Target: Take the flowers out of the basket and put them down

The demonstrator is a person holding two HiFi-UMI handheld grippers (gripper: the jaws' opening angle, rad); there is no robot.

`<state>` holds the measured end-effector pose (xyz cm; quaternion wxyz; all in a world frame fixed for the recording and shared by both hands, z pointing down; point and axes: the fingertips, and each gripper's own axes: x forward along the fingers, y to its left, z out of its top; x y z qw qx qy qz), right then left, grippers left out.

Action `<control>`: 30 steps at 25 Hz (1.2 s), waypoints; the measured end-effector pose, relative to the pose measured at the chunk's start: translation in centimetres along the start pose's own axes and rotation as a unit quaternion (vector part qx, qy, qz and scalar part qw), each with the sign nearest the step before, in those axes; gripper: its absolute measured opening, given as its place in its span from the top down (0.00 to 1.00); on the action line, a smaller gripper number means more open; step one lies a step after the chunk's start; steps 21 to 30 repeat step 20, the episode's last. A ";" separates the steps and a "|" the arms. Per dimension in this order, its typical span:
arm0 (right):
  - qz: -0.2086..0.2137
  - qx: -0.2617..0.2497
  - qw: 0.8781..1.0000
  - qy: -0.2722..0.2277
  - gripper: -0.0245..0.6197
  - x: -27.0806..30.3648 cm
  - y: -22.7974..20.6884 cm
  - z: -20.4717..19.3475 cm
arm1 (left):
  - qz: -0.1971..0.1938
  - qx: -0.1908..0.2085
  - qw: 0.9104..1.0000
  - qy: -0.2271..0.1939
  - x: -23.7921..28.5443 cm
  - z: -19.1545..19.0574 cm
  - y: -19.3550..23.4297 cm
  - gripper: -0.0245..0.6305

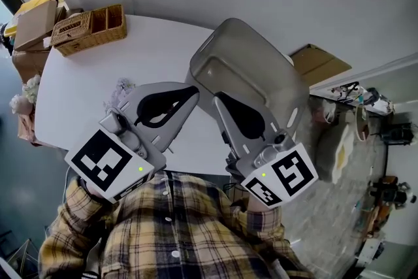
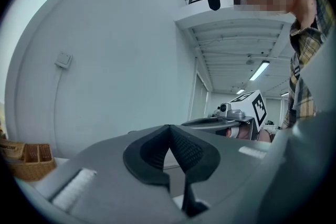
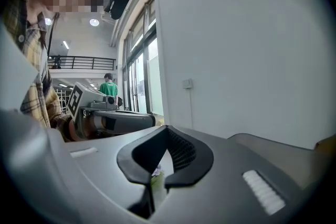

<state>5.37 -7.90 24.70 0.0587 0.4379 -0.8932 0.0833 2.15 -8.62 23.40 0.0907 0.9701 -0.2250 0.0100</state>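
Flowers point(image 1: 119, 89) lie on table point(image 1: 163, 42), outside upper-left basket point(image 1: 91, 28); left gripper point(image 1: 194, 92) and right gripper point(image 1: 218, 97) closed, empty; placing looks done, next retreat

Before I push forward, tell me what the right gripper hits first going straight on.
Probably the grey plastic bin: in the head view the right gripper overlaps its left wall. Height is unclear; the gripper's own view shows only white wall beyond the tips, so it may pass above the rim.

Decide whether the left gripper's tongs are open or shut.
Shut. In its own view, the left gripper has its tongs meeting at the tips, with nothing held between them.
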 end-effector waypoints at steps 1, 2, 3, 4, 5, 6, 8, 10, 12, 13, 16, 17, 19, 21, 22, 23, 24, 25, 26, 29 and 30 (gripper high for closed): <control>0.000 -0.001 1.000 0.001 0.95 0.0 -0.1 -0.1 | -0.002 0.003 1.000 0.000 0.1 0.1 0.0 0.95; 0.001 -0.001 1.000 0.003 0.95 -0.1 -0.1 -0.2 | -0.003 0.007 1.000 -0.001 0.1 0.2 -0.1 0.95; 0.002 0.000 1.000 0.005 0.95 -0.2 -0.1 -0.3 | -0.002 0.009 1.000 -0.003 0.1 0.4 0.0 0.95; 0.003 0.000 1.000 0.006 0.95 -0.2 0.0 -0.4 | -0.001 0.009 1.000 -0.007 0.0 0.7 0.1 0.95; 0.004 0.000 1.000 0.008 0.95 -0.1 0.0 -0.4 | 0.001 0.009 1.000 -0.011 -0.1 1.1 0.3 0.95; 0.005 0.000 1.000 0.008 0.95 0.0 -0.1 -0.4 | 0.004 0.008 1.000 -0.016 -0.2 1.5 0.7 0.95; 0.006 0.002 1.000 0.007 0.95 0.0 -0.3 -0.2 | 0.007 0.004 1.000 -0.025 -0.4 2.2 1.4 0.96; 0.007 0.003 1.000 0.007 0.95 -0.1 -0.4 -0.2 | 0.011 0.000 0.999 -0.030 -0.6 2.7 1.9 0.96; 0.011 0.005 1.000 0.009 0.95 0.0 -0.3 -0.4 | 0.013 0.003 0.999 -0.029 -0.8 2.9 2.2 0.96; 0.014 0.006 1.000 0.011 0.95 0.1 -0.1 -0.6 | 0.012 0.007 1.000 -0.027 -0.9 2.8 2.3 0.96; 0.017 0.005 1.000 0.014 0.95 0.5 0.2 -0.8 | 0.005 0.017 1.000 -0.021 -1.0 2.6 2.3 0.96; 0.016 0.004 1.000 0.014 0.95 0.5 0.3 -0.8 | 0.001 0.019 1.000 -0.018 -1.0 2.5 2.2 0.96; 0.014 0.003 1.000 0.013 0.95 0.6 0.3 -0.7 | -0.006 0.023 1.000 -0.010 -1.0 2.2 2.1 0.96; 0.014 0.003 1.000 0.013 0.95 0.6 0.3 -0.7 | -0.009 0.024 1.000 -0.006 -1.0 2.0 2.1 0.96; 0.014 0.003 1.000 0.013 0.95 0.6 0.3 -0.7 | -0.009 0.024 1.000 -0.006 -1.0 2.0 2.1 0.96; 0.014 0.003 1.000 0.013 0.95 0.6 0.3 -0.7 | -0.009 0.024 1.000 -0.006 -1.0 2.0 2.1 0.96; 0.014 0.003 1.000 0.013 0.95 0.6 0.3 -0.7 | -0.009 0.024 1.000 -0.006 -1.0 2.0 2.1 0.96; 0.014 0.003 1.000 0.013 0.95 0.6 0.3 -0.7 | -0.009 0.024 1.000 -0.006 -1.0 2.0 2.1 0.96; 0.014 0.003 1.000 0.013 0.95 0.6 0.3 -0.7 | -0.009 0.024 1.000 -0.006 -1.0 2.0 2.1 0.96; 0.014 0.003 1.000 0.013 0.95 0.6 0.3 -0.7 | -0.009 0.024 1.000 -0.006 -1.0 2.0 2.1 0.96; 0.014 0.003 1.000 0.013 0.95 0.6 0.3 -0.7 | -0.009 0.024 1.000 -0.006 -1.0 2.0 2.1 0.96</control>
